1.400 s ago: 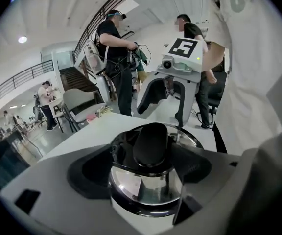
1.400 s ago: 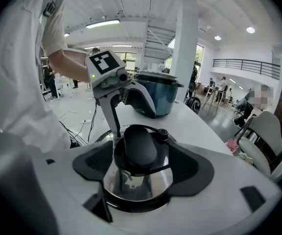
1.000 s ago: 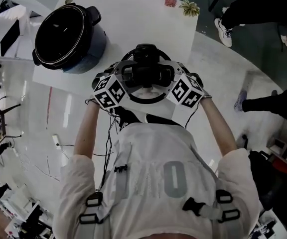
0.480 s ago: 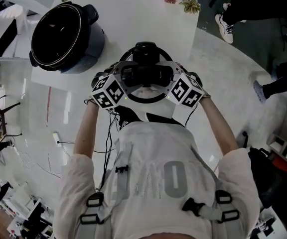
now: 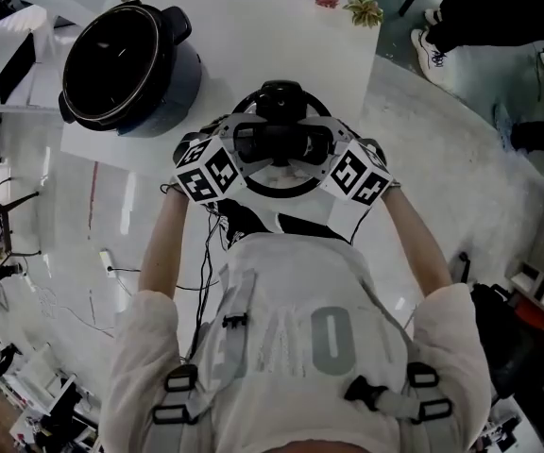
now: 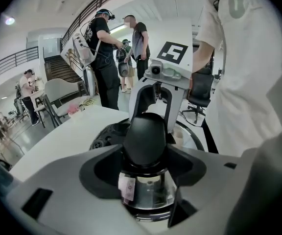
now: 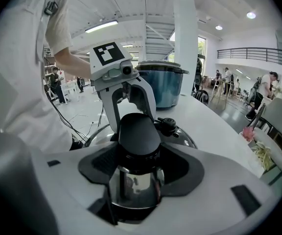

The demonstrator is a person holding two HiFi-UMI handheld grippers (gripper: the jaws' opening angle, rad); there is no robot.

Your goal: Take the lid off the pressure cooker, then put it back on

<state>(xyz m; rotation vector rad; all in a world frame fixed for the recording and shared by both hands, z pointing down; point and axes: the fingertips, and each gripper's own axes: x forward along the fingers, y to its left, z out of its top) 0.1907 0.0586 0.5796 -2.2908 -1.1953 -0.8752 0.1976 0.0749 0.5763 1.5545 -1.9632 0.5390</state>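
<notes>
Slippage is your main worry here. The lid (image 5: pixel 280 142) is off the pot (image 5: pixel 179 91) and well apart from it, on the side of the pot nearer your chest, about at the edge of the table (image 5: pixel 253 36). I cannot tell whether its rim rests on the table or hangs free.

Your left gripper (image 6: pixel 146 155) has just been closing, and its pads now clamp the lid's left handle (image 6: pixel 146 133). Your right gripper (image 7: pixel 140 153) has just been closing too and is clamped on the right handle (image 7: pixel 138 129).

- **Tipping:** Both handles look smooth and domed. If one pad creeps up the curve, that side will likely drop and the lid will swing on the other grip.
- **Uneven lift:** Raise one hand faster than the other and the lid tilts. It would then meet the pot's rim edge-first and jam rather than seat.
- **Knocking the pot:** The pot stands close to the table's edge, so a sideways bump from the lid could shove it further out.
- **Dropping:** This far from the pot, a lost grip probably means the lid falls past the table toward you.
</notes>
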